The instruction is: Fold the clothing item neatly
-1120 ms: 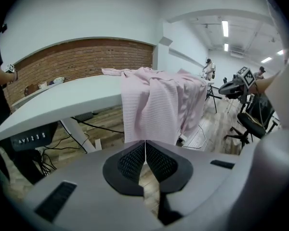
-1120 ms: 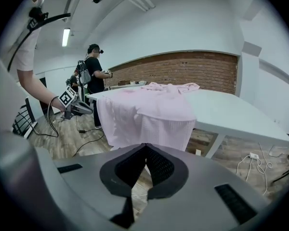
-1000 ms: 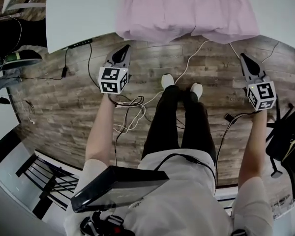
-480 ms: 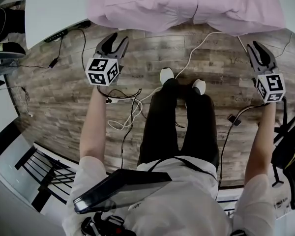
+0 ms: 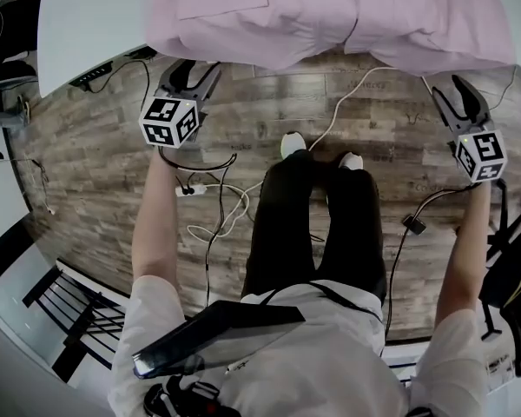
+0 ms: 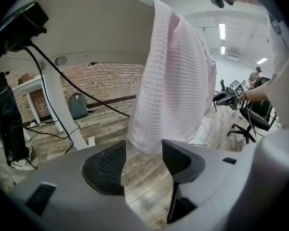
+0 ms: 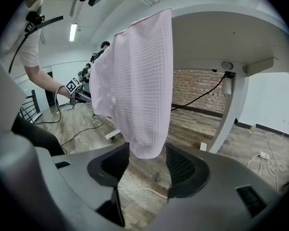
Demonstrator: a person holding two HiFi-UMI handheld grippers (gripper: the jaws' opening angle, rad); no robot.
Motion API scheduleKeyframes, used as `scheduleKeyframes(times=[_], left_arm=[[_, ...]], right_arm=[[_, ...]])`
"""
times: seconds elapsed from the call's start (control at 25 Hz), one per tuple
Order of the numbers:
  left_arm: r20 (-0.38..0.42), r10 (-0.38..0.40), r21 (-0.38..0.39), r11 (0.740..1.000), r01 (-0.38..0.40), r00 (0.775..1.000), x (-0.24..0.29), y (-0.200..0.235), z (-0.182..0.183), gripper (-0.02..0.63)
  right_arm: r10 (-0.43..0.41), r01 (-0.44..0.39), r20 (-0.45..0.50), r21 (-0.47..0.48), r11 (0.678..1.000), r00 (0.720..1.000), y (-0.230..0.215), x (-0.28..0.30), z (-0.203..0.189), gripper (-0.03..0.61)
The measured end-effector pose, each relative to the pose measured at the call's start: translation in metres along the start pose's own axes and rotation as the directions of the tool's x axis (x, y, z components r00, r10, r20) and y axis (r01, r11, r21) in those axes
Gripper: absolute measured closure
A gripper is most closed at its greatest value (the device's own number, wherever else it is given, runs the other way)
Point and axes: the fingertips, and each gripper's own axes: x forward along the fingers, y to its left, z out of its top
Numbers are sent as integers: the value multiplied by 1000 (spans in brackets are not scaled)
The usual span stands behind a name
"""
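Corners of the pink garment (image 5: 330,20) hung off the table (image 5: 87,24) straight ahead of your left gripper (image 5: 194,69) and right gripper (image 5: 454,89); both had just opened, gripping nothing.

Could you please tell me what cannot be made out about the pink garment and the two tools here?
Pink garment: far part cut off by the head view's top edge; its type is unclear.
Its top side: hidden by the table in both gripper views.
Left tool and right tool: jaws have just been opening, pads press on nothing; whether the hem hangs between them or beyond, neither gripper view's depth shows.
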Motion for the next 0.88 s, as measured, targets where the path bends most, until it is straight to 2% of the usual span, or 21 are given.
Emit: scheduleKeyframes(times=[0.24, 0.44, 0.68, 0.8, 0.84, 0.88], left_arm=[[-32, -83, 103, 991, 86, 996, 16, -2, 0, 396], [-36, -148, 189, 970, 152, 988, 22, -8, -3, 391], [-32, -184, 191, 964, 187, 982, 30, -2, 2, 397], [-18, -183, 199, 963, 183, 983, 34, -3, 6, 467], [-12, -182, 197, 964, 180, 983, 35, -2, 8, 518], [-9, -186, 190, 964, 185, 982, 35, -3, 9, 581]], right_arm=[[63, -63, -15, -18, 998, 998, -5, 16, -8, 317], [112, -113, -25, -38, 993, 993, -2, 22, -16, 268], [172, -174, -35, -72, 982, 985, -11, 36, -13, 255], [225, -226, -23, -66, 972, 974, -11, 45, -6, 255], [246, -246, -6, -55, 968, 969, -10, 46, -1, 256], [266, -265, 15, -44, 963, 964, -7, 47, 5, 303]])
